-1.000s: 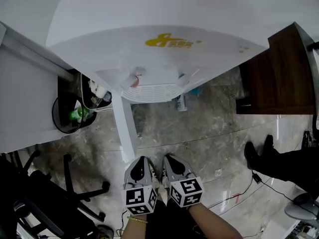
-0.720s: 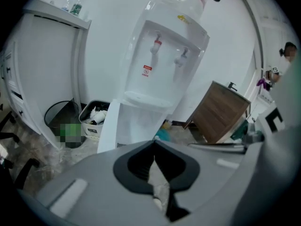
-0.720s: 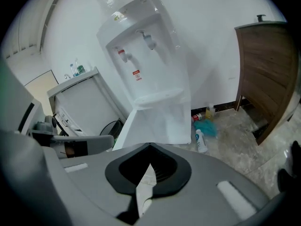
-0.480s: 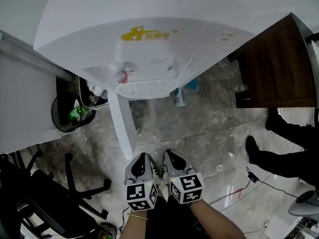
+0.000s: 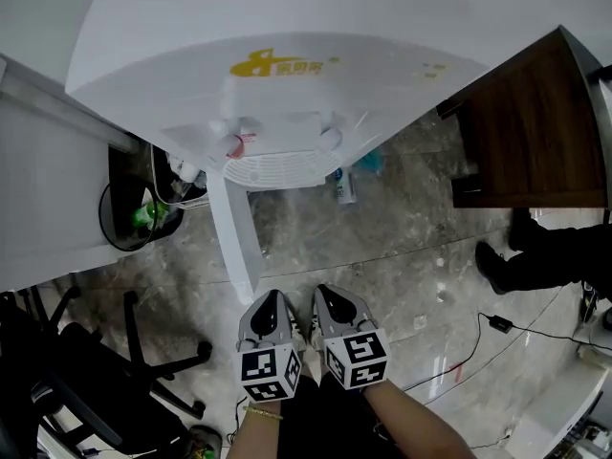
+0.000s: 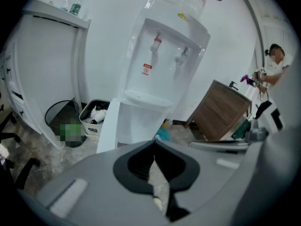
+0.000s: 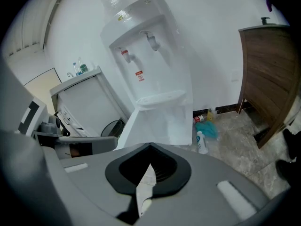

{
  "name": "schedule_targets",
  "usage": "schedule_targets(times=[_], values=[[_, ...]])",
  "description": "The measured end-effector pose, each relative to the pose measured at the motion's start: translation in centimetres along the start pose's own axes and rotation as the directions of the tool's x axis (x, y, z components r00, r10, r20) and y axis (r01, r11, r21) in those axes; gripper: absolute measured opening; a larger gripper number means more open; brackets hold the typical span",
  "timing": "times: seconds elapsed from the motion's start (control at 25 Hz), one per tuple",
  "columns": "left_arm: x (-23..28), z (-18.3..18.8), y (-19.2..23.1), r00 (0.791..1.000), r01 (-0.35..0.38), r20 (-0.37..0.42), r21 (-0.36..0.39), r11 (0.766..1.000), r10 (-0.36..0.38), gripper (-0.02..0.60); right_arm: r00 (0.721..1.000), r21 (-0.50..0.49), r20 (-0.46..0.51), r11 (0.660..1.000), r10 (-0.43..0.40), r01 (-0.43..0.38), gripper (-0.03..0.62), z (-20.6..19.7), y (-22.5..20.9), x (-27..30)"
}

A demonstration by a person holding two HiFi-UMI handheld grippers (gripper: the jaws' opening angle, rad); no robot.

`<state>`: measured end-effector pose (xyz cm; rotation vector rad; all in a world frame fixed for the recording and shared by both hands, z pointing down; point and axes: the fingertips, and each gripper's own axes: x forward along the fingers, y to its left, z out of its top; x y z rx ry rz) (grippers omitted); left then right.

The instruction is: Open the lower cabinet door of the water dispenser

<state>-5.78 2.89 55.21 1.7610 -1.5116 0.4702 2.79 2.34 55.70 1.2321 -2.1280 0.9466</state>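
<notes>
Left hand-held gripper and right hand-held gripper closed, empty; lower cabinet door open, interior hidden.

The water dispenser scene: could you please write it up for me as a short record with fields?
water dispenser: white, two taps, against the wall
lower cabinet door: standing open, swung out toward the person
left tongs: shut, empty, not touching the door
right tongs: shut, empty, beside the left tongs
black bin: on the floor, left of the dispenser
bottle: lying on the floor, right of the dispenser
wooden cabinet: further right
</notes>
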Motion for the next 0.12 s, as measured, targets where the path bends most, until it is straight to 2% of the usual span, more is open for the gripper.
schedule_targets(times=[0.12], values=[[0.04, 0.06, -0.16, 1.0, -0.001, 0.001, 0.0, 1.0, 0.001, 0.008, 1.0, -0.001, -0.001, 1.0, 0.0, 0.0, -0.002, 0.08, -0.18, -0.03]])
